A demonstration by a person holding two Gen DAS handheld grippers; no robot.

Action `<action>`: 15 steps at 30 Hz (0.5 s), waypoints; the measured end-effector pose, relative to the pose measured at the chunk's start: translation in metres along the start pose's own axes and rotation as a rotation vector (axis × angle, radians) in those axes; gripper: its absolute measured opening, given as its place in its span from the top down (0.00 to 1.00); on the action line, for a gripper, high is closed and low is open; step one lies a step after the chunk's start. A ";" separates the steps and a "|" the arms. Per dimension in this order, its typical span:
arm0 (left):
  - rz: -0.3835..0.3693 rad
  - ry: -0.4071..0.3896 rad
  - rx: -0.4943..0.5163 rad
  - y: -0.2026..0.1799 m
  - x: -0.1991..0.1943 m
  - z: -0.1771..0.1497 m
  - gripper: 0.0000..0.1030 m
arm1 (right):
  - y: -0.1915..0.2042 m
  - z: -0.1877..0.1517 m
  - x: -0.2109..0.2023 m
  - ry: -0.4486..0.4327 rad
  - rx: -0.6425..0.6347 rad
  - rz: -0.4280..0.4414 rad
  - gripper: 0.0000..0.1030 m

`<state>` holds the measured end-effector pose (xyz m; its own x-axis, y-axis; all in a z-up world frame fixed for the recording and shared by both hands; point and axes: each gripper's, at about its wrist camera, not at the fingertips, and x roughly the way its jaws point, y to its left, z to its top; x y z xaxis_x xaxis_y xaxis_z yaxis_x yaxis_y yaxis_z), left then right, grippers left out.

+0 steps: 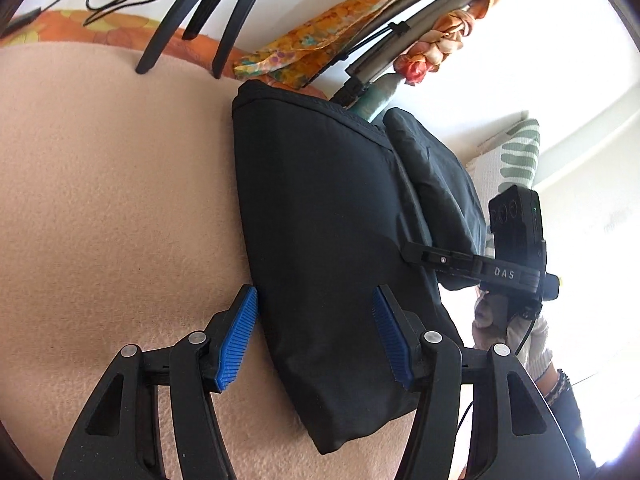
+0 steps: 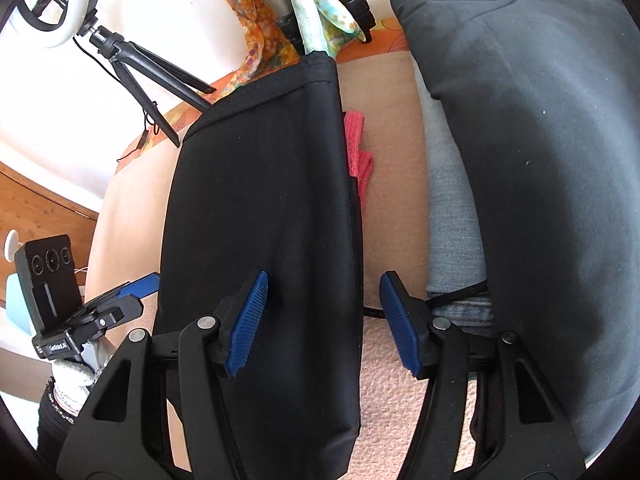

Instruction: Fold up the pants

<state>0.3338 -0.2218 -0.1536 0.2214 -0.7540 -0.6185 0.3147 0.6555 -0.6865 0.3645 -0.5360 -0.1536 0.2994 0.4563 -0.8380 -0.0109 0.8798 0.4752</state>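
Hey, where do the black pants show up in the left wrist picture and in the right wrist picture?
Left wrist view: the black pants lie folded down the middle, between the open fingers of the left gripper.
Right wrist view: the black pants fill the centre-left, with the open right gripper above their right edge.
Shared landmark: the orange flowered scarf beyond the pants' far end.

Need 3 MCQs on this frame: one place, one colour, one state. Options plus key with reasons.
1. Where does the red cloth lie?
A. beside the black pants' right edge
B. on the grey cushion
C. in the jaws

2. What colour are the gripper pads?
A. green
B. blue
C. white

3. What state is the right gripper in?
A. shut on the pants
B. shut, holding nothing
C. open

Key: 1 A, it peeks out along the black pants; 2 B, both views show blue ribbed pads; 3 C, its jaws stand apart over the pants' edge, like the left gripper.
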 end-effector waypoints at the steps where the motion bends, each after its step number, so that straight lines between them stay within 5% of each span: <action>1: -0.035 -0.011 -0.023 0.004 0.000 0.000 0.43 | 0.000 -0.001 0.000 -0.001 -0.006 0.010 0.39; 8: -0.054 -0.019 0.004 -0.001 0.009 0.009 0.46 | 0.001 -0.006 0.004 0.002 -0.016 0.110 0.43; 10: -0.047 -0.028 0.019 -0.003 0.013 0.010 0.48 | 0.000 -0.007 0.008 -0.007 -0.004 0.141 0.61; 12: -0.019 -0.040 0.019 -0.003 0.018 0.010 0.68 | -0.002 -0.009 0.011 -0.029 0.026 0.163 0.71; 15: 0.002 -0.059 0.016 -0.001 0.018 0.008 0.76 | 0.009 -0.012 0.010 -0.059 0.004 0.134 0.79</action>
<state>0.3447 -0.2363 -0.1616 0.2756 -0.7544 -0.5958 0.3291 0.6564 -0.6789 0.3560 -0.5225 -0.1607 0.3511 0.5612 -0.7495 -0.0513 0.8108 0.5831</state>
